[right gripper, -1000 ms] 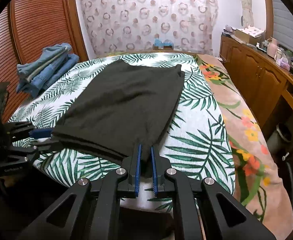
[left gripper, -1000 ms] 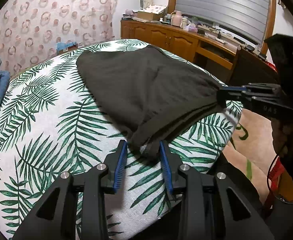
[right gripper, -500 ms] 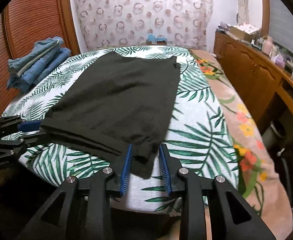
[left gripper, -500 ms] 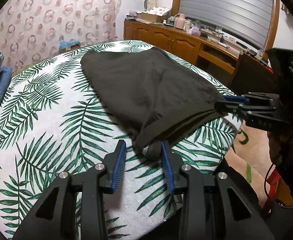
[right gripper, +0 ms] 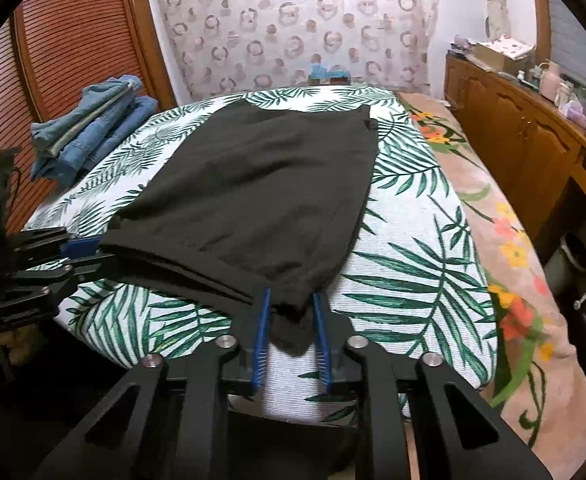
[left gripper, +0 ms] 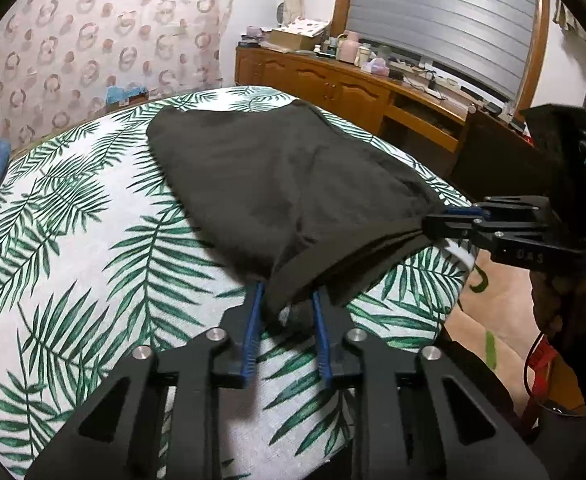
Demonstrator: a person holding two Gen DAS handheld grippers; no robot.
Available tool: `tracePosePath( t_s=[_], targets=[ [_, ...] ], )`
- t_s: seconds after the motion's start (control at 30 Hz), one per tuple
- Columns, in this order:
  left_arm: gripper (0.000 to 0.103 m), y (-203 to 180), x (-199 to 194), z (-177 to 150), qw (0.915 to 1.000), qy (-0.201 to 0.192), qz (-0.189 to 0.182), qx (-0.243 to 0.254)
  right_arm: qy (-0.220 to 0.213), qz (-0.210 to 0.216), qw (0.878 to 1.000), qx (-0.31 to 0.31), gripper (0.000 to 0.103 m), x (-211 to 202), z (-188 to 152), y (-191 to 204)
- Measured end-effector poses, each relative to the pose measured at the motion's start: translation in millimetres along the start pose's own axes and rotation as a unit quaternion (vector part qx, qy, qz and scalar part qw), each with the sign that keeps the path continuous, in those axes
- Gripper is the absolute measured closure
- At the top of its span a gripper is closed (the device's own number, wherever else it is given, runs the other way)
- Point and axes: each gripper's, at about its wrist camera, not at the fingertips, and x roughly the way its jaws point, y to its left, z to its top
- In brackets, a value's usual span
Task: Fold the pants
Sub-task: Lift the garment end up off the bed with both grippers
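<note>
Dark pants [left gripper: 277,184] lie folded lengthwise on a palm-leaf bed cover [left gripper: 73,240]; they also show in the right wrist view [right gripper: 261,196]. My left gripper [left gripper: 287,304] has its jaws apart around the near left corner of the hem, which is lifted off the cover. My right gripper [right gripper: 291,308] has its jaws apart around the near right corner, whose cloth hangs loose between the blue pads. In the left wrist view the right gripper [left gripper: 449,226] seems to pinch the hem. In the right wrist view the left gripper [right gripper: 81,252] reaches the other corner.
A stack of folded jeans [right gripper: 89,140] lies on the far left of the bed. A wooden sideboard [right gripper: 533,128] with bottles runs along the right wall. A floral blanket [right gripper: 513,260] covers the bed's right side. A slatted wooden wardrobe [right gripper: 65,48] stands behind the jeans.
Both grippers lifted the hem corners and moved up and forward. The right jaws, shut a second ago, now stand apart around the cloth. The near edge has risen off the cover.
</note>
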Motion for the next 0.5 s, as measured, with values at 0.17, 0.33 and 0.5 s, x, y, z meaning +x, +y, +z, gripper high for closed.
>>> tracePosePath(
  t_s=[0.17,0.33,0.5],
  targets=[
    [0.089,-4.4,-13.5,6.3,0.9997,-0.024,0.001,0.005,-0.022,0.011,1.0,0.009,0.094,-5.4,-1.6,2.0],
    [0.09,-11.5,-48.2,23.2,0.9981,-0.056,0.024,0.011,-0.066,0.023,0.998,-0.006,0.094,-34.8,15.7,12.4],
    [0.09,-21.1,-103.3,49.2,0.9932,-0.109,0.03,0.027,-0.122,0.032,0.991,-0.036,0.094,-78.6,45.1,27.7]
  ],
)
